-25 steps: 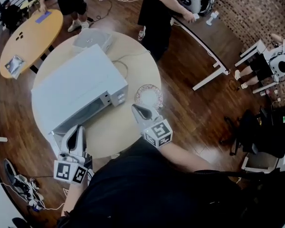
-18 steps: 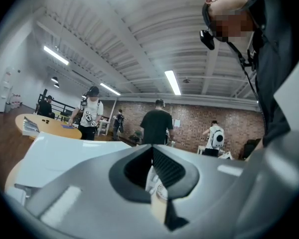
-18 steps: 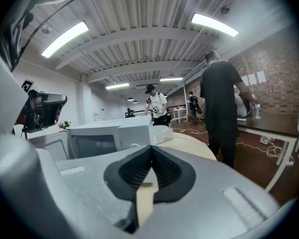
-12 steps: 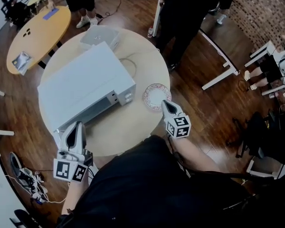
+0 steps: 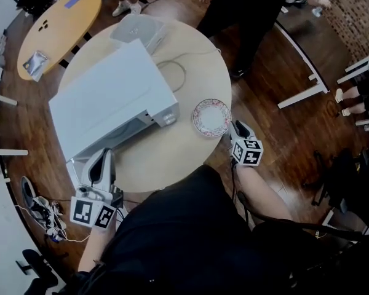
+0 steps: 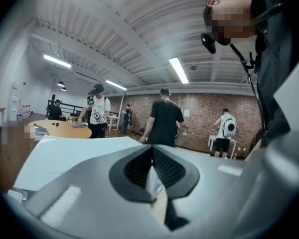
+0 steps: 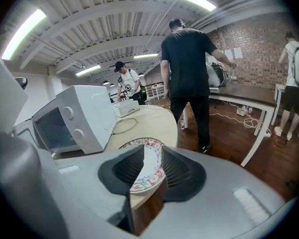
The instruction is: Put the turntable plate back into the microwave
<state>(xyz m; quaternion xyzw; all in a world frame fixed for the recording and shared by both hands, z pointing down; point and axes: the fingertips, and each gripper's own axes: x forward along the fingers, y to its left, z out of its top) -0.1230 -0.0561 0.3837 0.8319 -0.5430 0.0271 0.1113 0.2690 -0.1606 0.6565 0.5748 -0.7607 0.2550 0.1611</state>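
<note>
A view from overhead looks steeply down on a round, pale wooden table [image 5: 172,158]. A white microwave [image 5: 111,97] sits on the left half, its dark front facing the person. A narrow white panel juts from its left front corner. This may be the door standing open, but it is too small to tell.

The turntable plate [image 5: 211,117] lies flat on the table to the right of the microwave, apart from it and near the table's right edge. It is round and white with a floral band around the rim.

The right gripper [image 5: 237,128] is just beside the plate's right rim, pointing down at it. Its fingers are opening. In the right gripper view the plate's near rim lines up in the gap between them, but the pads are not pressing on it.

The left gripper [image 5: 103,158] is at the table's near left edge, beside the jutting panel. Its fingers are almost together, with only a thin slit between them, and nothing is clearly pinched.

The plate looks like glazed ceramic or glass, so it is probably stiff, fairly heavy, slick and breakable. It lies flat, so the rim nearest the right gripper is likely the only place to take hold, with one finger above and one sliding under. The grip should be firm and the plate kept level, since a smooth rim could slip out.

People stand in the background beyond the table.
</note>
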